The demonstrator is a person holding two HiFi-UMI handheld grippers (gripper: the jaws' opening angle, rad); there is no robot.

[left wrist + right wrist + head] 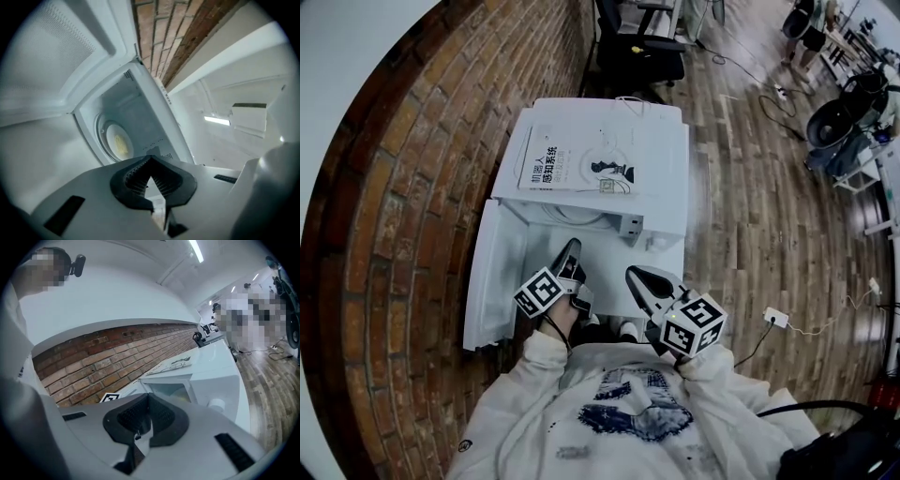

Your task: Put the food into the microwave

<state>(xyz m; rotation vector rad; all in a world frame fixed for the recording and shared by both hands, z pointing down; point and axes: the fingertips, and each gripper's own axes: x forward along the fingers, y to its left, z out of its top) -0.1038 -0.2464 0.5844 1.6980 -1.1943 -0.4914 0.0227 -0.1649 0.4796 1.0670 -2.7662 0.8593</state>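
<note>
Nearest, two white sleeves (pixel 525 380) and both claws, held side by side just before the open microwave (pixel 661 164). Left gripper (pixel 150 160) fully closed, tips pressed one on the other, nothing between them. Right gripper (pixel 146 398) just beside it, closed as well and empty. Next, the door (pixel 492 281), swung wide to the left side of the opening. Farther in, through the opening, a round pale plate (pixel 109 133), apparently lying about the middle of the chamber floor, and on the middle of that plate the food (pixel 121 143): a small yellowish piece, too blurred to name. Judged therefore as already placed inside, with only the door left to shut. Judged light and probably soft, easy to crush or to push off the plate, so better not pinched directly. Plate judged stiff, smooth, rather slippery and perhaps breakable; best taken at the rim on the side toward the opening, jaws across the edge, and kept level. Door probably light on its hinge; best pushed at the free outer edge with a closed claw. On top of the microwave, a book (pixel 577 159). Beyond, the brick wall (pixel 403 187) at the left and the wooden floor (pixel 750 197) at the right.
</note>
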